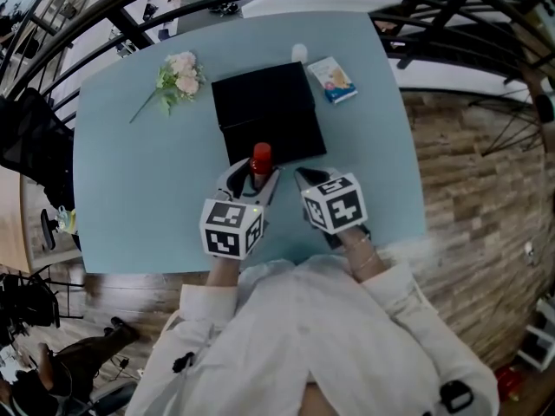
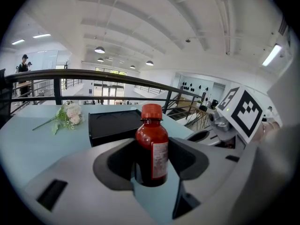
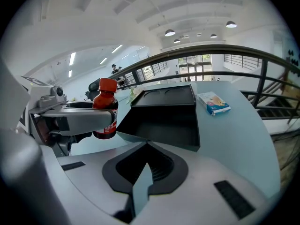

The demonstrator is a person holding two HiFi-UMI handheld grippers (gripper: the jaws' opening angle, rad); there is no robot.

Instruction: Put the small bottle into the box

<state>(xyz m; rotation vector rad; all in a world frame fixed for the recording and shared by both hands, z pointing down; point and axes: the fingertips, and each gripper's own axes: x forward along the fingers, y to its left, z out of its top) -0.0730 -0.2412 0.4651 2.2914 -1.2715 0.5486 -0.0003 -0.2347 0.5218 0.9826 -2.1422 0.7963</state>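
A small red bottle with a red cap and a pale label stands upright between the jaws of my left gripper, which is shut on its body. It hangs just in front of the near edge of the open black box. In the left gripper view the bottle fills the gap of the gripper, with the box behind it. My right gripper sits beside it on the right, shut and empty. In the right gripper view, that gripper faces the box's deep tray, with the bottle at left.
On the pale blue table, a small bunch of white flowers lies left of the box. A small printed carton lies to its right, and a little white object behind it. A dark railing curves round the table's far side.
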